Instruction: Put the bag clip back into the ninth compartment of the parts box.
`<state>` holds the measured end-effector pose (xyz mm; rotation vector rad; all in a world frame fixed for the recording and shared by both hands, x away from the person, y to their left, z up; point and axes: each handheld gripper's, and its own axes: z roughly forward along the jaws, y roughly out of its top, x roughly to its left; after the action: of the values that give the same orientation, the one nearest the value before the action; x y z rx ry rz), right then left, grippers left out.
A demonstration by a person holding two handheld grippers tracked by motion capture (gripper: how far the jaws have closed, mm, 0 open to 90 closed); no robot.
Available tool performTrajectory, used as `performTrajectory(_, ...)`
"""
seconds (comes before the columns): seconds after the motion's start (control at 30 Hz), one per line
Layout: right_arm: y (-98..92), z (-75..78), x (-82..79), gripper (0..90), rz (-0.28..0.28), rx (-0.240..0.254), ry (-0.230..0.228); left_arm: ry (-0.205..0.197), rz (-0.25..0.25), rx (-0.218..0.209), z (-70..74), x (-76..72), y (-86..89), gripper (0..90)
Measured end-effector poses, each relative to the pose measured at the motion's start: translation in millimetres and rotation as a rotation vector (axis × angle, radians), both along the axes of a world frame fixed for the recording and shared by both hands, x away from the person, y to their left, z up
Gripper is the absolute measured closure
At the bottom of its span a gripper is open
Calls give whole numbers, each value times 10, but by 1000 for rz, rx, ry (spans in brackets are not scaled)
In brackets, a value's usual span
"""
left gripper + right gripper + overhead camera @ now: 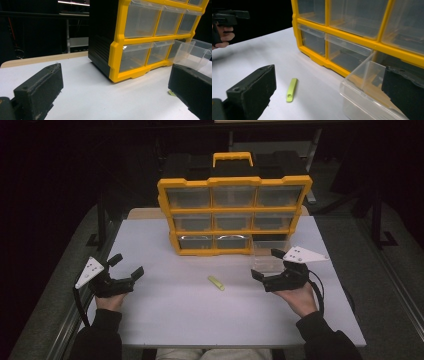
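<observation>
- High view: a yellow and black cabinet [234,215] of clear drawers stands at 12 o'clock on the white worktop [165,315]. One drawer [270,256] is out of it and sits on the worktop at the cabinet's lower right corner. A small green clip [216,283] lies near the middle. The left gripper [126,267] is at 9 o'clock and the right gripper [262,265] at 3 o'clock; both have their fingers spread and hold nothing. The clip's long axis runs from 10 to 4 o'clock. I judge the right gripper is nearer to it, and the clip lies at about 8 o'clock from its fingers. The drawer is just beside the right gripper; whether they touch I cannot tell.
- Left gripper view: the two fingers [40,87] stand wide apart with bare worktop between them. The cabinet is ahead at 1 o'clock. The clip [171,93] is almost hidden behind the right finger.
- Right gripper view: the fingers [253,91] are open. The clip [291,89] lies between them, closer to the left one, pointing away from the camera. The drawer [367,82] is in front of the right finger, its near edge cut off. What the drawers contain is hard to make out.
</observation>
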<state>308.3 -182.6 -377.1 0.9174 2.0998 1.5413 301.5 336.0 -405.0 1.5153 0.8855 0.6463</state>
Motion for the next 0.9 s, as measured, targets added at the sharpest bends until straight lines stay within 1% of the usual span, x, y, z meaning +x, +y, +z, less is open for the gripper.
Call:
performTrajectory(0.23, 116, 26, 39, 0, 38, -40, 24, 1, 0, 1, 0, 0, -2, 0)
performTrajectory(0.37, 159, 25, 57, 0, 50, -48, 28, 2, -1, 3, -1, 1, -2, 0)
performTrajectory(0.4, 183, 15, 71, 0, 55, -49, 37, 1, -3, 5, -2, 2, -5, 0)
performTrajectory(0.53, 226, 2, 91, 0, 64, -56, 49, -1, -5, 8, 0, -2, -15, 0)
performTrajectory(0.63, 303, -4, 112, 0, 82, -71, 70, 1, -7, 10, -1, -2, -14, 0)
performTrajectory(0.7, 349, -5, 131, 0, 95, -91, 94, 5, -9, 5, -3, 0, -12, 0)
performTrajectory(0.77, 396, -8, 145, 0, 105, -108, 109, 4, -8, 4, -5, 0, -12, 0)
performTrajectory(0.9, 448, -8, 167, 0, 115, -127, 121, 1, -7, 1, -5, 0, -8, 0)
